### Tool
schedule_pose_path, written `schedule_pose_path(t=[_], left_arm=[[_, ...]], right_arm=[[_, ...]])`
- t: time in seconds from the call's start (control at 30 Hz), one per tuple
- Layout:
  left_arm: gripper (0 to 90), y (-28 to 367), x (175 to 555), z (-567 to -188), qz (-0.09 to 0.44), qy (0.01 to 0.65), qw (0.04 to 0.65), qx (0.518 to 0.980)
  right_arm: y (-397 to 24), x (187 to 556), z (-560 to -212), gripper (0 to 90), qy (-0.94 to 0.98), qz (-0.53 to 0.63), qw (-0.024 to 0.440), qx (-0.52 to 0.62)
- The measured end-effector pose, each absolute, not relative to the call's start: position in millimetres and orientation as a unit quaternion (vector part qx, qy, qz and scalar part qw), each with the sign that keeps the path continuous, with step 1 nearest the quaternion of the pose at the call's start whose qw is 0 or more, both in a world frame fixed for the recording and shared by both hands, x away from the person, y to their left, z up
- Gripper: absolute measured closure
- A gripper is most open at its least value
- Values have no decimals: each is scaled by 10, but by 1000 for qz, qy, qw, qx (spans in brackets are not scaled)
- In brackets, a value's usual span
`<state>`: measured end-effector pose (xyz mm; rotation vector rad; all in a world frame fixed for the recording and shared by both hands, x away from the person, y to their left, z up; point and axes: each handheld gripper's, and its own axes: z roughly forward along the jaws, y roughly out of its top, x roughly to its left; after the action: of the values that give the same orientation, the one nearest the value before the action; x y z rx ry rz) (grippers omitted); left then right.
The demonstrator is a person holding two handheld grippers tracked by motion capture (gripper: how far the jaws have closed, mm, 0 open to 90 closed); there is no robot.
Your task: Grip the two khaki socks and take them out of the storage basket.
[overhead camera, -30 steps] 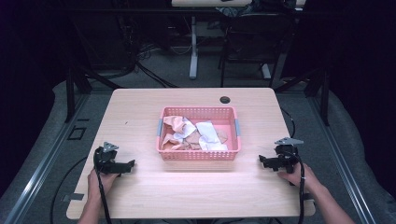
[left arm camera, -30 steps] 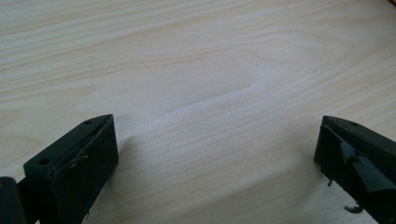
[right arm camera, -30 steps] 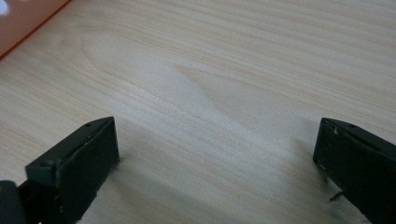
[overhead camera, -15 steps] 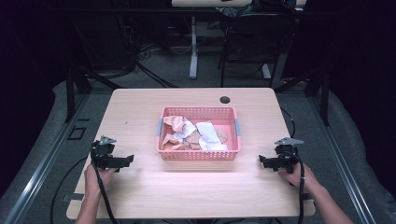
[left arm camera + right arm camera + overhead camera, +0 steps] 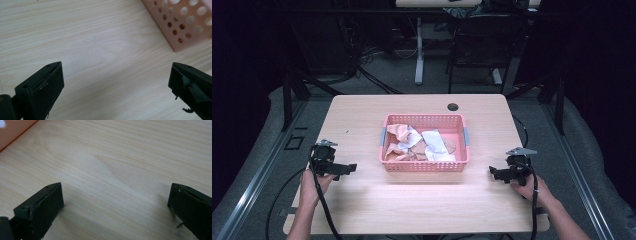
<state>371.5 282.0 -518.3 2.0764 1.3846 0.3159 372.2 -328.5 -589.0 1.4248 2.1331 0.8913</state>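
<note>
A pink perforated basket (image 5: 425, 166) stands mid-table and holds several crumpled cloths (image 5: 419, 144) in white, peach and brown. My left gripper (image 5: 350, 167) rests low over the table left of the basket, held by a hand, jaws pointing toward the basket. In the left gripper view its jaws stand wide apart over bare wood, with a corner of the basket (image 5: 185, 27) at the upper right. My right gripper (image 5: 493, 173) sits right of the basket, pointing left. In the right gripper view its jaws are also wide apart and hold nothing; a basket edge (image 5: 12, 130) shows at the upper left.
The light wooden table (image 5: 362, 120) has a round black cable hole (image 5: 453, 107) behind the basket. Black cables trail from both grippers off the near edge. Dark floor, stand legs and a chair lie beyond the far edge.
My left gripper has shifted slightly left and toward the near edge. The right gripper and basket have stayed put.
</note>
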Motion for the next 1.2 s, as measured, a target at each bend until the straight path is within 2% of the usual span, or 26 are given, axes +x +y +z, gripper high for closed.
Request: schedule_pose_path(t=[0.17, 0.23, 0.4, 0.6, 1.2], left_arm=[[2, 2742, 3756, -4873, 112, 507, 306, 798], [2, 2581, 3797, -4671, 111, 485, 299, 815], [1, 2365, 3891, -4514, 105, 460, 298, 830], [0, 1971, 4035, -4467, 90, 423, 269, 860], [3, 1228, 4474, -4650, 59, 372, 182, 908]], right_arm=[[-3285, 3721, -5890, 0, 768, 321, 212, 513], [-3284, 3723, -5891, 0, 768, 321, 212, 513], [-3276, 3731, -5893, 0, 767, 324, 210, 512], [-3276, 3730, -5893, 0, 767, 323, 210, 512], [-3277, 3728, -5893, 0, 768, 323, 211, 511]])
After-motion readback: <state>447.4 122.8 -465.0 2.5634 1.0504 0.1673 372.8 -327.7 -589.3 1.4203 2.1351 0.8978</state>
